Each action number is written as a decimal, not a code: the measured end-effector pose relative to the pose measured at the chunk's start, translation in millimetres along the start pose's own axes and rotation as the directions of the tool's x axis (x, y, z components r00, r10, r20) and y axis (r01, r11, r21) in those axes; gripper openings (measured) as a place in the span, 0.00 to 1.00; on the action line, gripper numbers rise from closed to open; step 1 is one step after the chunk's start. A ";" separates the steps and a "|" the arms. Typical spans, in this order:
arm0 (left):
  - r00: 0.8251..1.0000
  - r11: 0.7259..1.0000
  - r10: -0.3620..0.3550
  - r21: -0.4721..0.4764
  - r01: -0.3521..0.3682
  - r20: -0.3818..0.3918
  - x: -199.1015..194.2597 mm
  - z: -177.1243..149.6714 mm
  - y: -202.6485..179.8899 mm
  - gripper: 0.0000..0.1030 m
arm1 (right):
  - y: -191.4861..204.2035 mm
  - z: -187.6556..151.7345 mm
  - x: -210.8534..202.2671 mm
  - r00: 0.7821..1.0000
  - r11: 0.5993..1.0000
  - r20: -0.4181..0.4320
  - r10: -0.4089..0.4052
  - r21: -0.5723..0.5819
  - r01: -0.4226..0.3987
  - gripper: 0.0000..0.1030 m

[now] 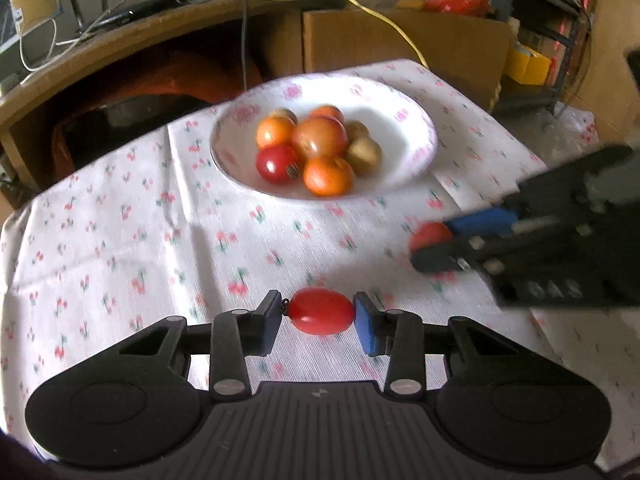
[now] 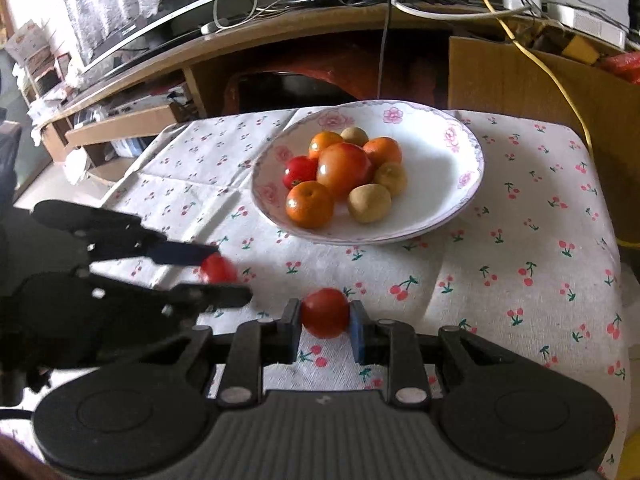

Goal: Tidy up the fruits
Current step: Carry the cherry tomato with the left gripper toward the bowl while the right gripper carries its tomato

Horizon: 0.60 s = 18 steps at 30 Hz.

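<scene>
My left gripper is shut on an oval red tomato, gripped end to end just above the cherry-print cloth. My right gripper is shut on a rounder red tomato, also low over the cloth. Each gripper shows in the other's view: the right gripper with its tomato enters from the right, the left gripper with its tomato from the left. Beyond both stands a white flowered bowl that holds several oranges, tomatoes and brown fruits.
The cherry-print cloth covers a small table, whose edge drops off at the right. A wooden desk with cables and a cardboard box stand close behind the bowl.
</scene>
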<state>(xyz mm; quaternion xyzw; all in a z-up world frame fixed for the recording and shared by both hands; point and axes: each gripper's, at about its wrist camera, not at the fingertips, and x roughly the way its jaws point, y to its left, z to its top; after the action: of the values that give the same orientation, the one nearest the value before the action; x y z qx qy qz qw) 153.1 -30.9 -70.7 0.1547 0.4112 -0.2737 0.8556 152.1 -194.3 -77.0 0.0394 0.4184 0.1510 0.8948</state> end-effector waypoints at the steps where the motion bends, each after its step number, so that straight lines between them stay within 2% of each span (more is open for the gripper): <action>1: 1.000 1.000 0.003 0.010 -0.003 -0.008 -2.7 -3.7 -3.7 0.46 | 1.5 -1.0 -0.2 1.000 1.000 -0.004 -0.003 -0.010 0.003 0.48; 18: 0.998 0.998 0.064 0.013 -0.064 -0.015 -17.6 -15.5 -27.1 0.46 | 13.7 -16.0 -17.2 0.999 0.997 -0.011 -0.031 -0.069 0.030 0.48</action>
<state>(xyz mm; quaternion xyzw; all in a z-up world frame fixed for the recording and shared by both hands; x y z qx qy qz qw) 118.3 -39.0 -67.4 0.1752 0.4108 -0.2476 0.8598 126.4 -187.4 -72.0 0.0012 0.4187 0.1521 0.8953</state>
